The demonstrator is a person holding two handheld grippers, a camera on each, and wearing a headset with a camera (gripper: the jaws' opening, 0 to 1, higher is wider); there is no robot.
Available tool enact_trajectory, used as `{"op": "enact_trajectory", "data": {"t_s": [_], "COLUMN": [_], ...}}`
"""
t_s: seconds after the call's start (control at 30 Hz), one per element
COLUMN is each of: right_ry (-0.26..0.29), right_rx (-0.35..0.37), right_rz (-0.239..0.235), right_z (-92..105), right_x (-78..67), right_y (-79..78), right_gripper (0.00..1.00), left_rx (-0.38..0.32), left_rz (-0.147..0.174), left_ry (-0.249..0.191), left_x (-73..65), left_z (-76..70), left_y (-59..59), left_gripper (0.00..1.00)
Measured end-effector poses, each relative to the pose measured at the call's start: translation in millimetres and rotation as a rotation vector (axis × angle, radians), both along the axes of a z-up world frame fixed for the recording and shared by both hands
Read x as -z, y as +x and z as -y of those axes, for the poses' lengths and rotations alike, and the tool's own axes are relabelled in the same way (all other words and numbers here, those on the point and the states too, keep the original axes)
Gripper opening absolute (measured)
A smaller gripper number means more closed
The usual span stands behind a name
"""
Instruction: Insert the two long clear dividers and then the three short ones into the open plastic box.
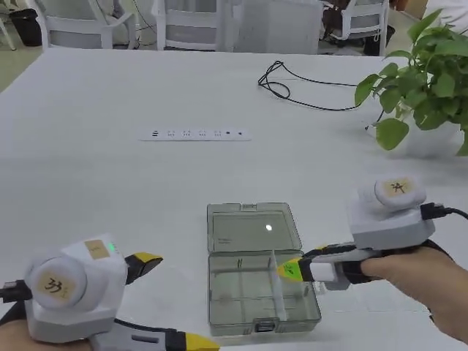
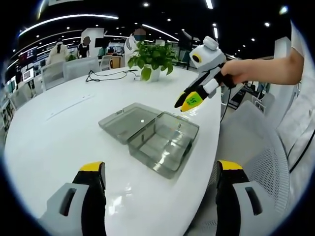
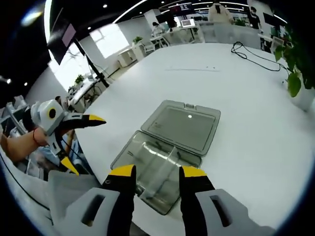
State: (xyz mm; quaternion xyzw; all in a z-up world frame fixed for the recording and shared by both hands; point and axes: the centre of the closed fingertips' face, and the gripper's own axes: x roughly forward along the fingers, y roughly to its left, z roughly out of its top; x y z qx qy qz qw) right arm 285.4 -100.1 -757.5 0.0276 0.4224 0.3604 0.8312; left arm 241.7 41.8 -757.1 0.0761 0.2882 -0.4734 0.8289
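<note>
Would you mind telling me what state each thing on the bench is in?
Plastic box: open, lid laid flat behind it.
Long clear divider: standing upright inside the box.
Left gripper: open wide, holding nothing.
Right gripper: open narrowly, over the box's right side.
Power strip: lying flat, no plugs seen.
Black cable: loose on the table.

Open office: desk chairs [image 1: 186, 22], pwr strip [image 1: 194, 134], monitors [image 3: 187, 22]

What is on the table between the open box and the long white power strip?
Nothing. In the head view, just bare white table lies between the plastic box and the power strip.
</note>
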Motion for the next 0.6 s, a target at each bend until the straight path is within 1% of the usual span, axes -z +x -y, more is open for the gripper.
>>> {"op": "enact_trajectory", "data": {"t_s": [0.03, 0.07, 0.13, 0.17, 0.2, 0.23, 0.27, 0.3, 0.4, 0.43, 0.47, 0.5, 0.53, 0.57, 0.6], "right_ry": [0.003, 0.004, 0.002, -0.008, -0.007, -0.009, -0.006, -0.004, 0.014, 0.018, 0.016, 0.017, 0.021, 0.021, 0.020], "right_rx": [-0.008, -0.020, -0.084, -0.116, -0.123, -0.128, -0.144, -0.149, -0.186, -0.196, -0.205, -0.221, -0.227, -0.228, -0.237], "right_rz": [0.017, 0.020, 0.086, 0.098, 0.101, 0.106, 0.124, 0.128, 0.161, 0.179, 0.186, 0.196, 0.205, 0.204, 0.214], "right_z": [1.7, 2.5, 2.5, 4.4, 4.6, 7.0, 7.6, 9.8, 12.7, 14.3, 15.9, 17.8, 18.9, 21.0, 23.3], "right_x": [-3.4, -5.2, -12.1, -13.6, -14.3, -15.8, -18.0, -19.8, -25.3, -27.2, -27.7, -28.5, -29.4, -29.3, -29.5], "right_y": [0.3, -1.5, -3.0, -6.4, -7.2, -9.0, -9.5, -11.6, -15.9, -17.1, -18.4, -20.9, -22.0, -23.4, -25.2], "right_gripper": [0.38, 0.39, 0.44, 0.45, 0.47, 0.49, 0.50, 0.52, 0.57, 0.59, 0.60, 0.61, 0.62, 0.63, 0.64], "left_rx": [-0.006, -0.010, -0.024, -0.033, -0.042, -0.055, -0.055, -0.068, -0.085, -0.095, -0.104, -0.104, -0.117, -0.121, -0.128], "left_rz": [0.000, -0.002, -0.003, -0.007, -0.011, -0.019, -0.017, -0.024, -0.035, -0.045, -0.055, -0.052, -0.066, -0.071, -0.081], "left_ry": [0.008, 0.016, 0.029, 0.030, 0.035, 0.050, 0.050, 0.058, 0.088, 0.107, 0.113, 0.114, 0.137, 0.153, 0.166], "left_x": [0.8, 1.3, 1.2, 0.5, 1.1, 3.0, 3.0, 4.1, 6.9, 9.1, 10.4, 10.5, 13.6, 15.7, 18.5], "left_z": [-2.4, -4.3, -8.6, -10.7, -12.5, -16.2, -16.5, -19.3, -26.4, -30.2, -32.1, -33.1, -37.4, -39.8, -42.1], "left_y": [1.2, 1.9, 4.4, 5.9, 7.0, 8.4, 8.7, 10.3, 13.6, 14.6, 14.5, 16.5, 17.4, 18.4, 19.3], "left_gripper": [0.95, 0.95, 0.94, 0.94, 0.94, 0.93, 0.92, 0.92, 0.90, 0.89, 0.89, 0.88, 0.87, 0.85, 0.84]}}
